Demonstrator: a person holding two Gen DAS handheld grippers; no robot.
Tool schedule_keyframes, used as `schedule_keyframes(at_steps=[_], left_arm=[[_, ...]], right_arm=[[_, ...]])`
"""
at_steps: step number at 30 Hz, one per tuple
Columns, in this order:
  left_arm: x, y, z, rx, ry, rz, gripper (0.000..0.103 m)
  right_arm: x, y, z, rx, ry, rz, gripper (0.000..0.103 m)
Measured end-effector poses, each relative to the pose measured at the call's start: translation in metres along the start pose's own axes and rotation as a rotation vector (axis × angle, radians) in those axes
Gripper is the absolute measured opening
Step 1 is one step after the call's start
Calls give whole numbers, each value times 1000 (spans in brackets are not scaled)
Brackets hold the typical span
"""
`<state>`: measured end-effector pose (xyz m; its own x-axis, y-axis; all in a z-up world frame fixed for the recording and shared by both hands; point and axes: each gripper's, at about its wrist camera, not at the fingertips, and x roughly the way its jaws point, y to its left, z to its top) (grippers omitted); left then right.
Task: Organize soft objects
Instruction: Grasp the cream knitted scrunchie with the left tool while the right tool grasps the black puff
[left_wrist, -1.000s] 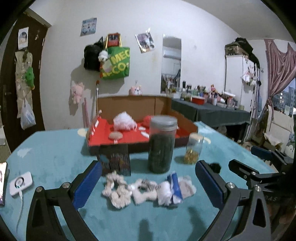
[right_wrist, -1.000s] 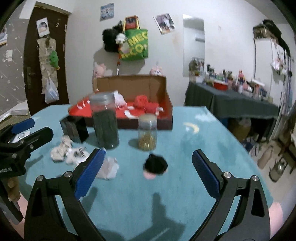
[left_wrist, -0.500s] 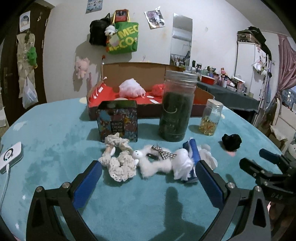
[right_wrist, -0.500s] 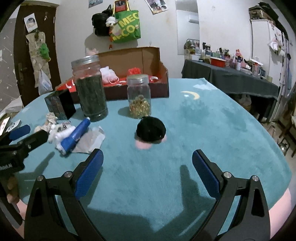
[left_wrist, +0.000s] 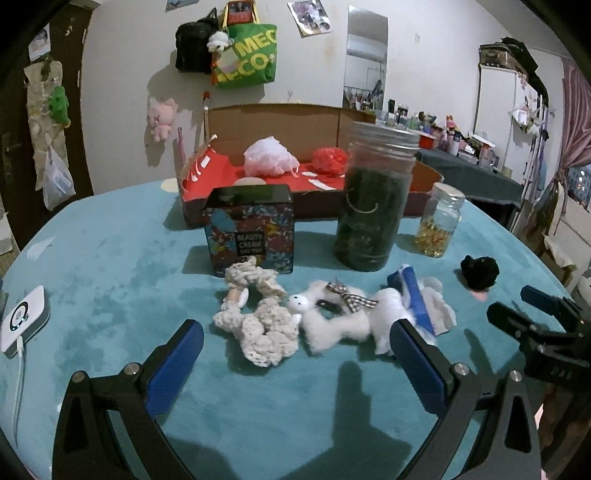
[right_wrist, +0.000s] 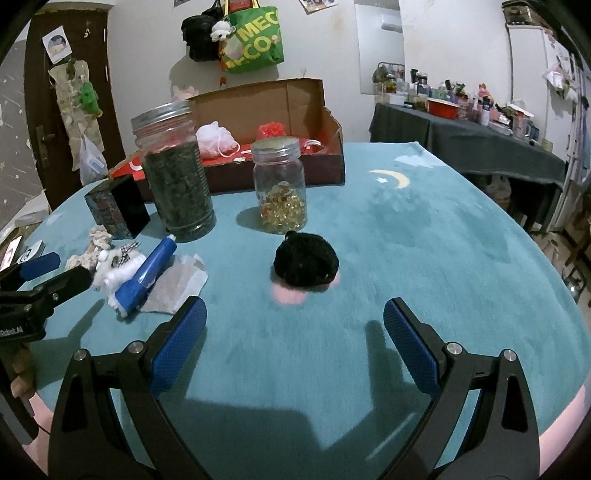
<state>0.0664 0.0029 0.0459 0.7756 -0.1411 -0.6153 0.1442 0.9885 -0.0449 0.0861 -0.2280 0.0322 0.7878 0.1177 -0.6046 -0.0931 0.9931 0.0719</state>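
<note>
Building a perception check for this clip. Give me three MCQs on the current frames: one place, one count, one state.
1. Where is the black fluffy item?
A. Inside the cardboard box
B. On the teal tablecloth, in front of the small jar
C. On top of the tin

2. How many lidded jars stand on the table?
A. One
B. Two
C. Four

3. What state is the right gripper in?
A. Open, holding nothing
B. Shut on the blue tube
C. Shut on the black item

Answers:
1 B: it lies on the tablecloth, just nearer the camera than the small jar, outside the cardboard box.
2 B: only the tall dark-filled jar and the small jar show.
3 A: its blue pads are spread wide, with bare cloth between them.
</note>
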Motion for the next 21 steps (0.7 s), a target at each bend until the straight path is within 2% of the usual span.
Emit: schedule_keyframes(at_steps=[8, 19, 20, 21], left_arm=[[6, 22, 12, 1, 38, 12, 97], [29, 40, 23, 28, 147, -37, 80], [31, 41, 22, 30, 159, -41, 78], [34, 42, 21, 30, 173, -48, 75]], right_arm=[[10, -3, 18, -10, 38, -6, 98], [36, -16, 39, 7, 148, 34, 98], [39, -18, 41, 14, 156, 44, 97], [42, -19, 42, 19, 166, 55, 88]])
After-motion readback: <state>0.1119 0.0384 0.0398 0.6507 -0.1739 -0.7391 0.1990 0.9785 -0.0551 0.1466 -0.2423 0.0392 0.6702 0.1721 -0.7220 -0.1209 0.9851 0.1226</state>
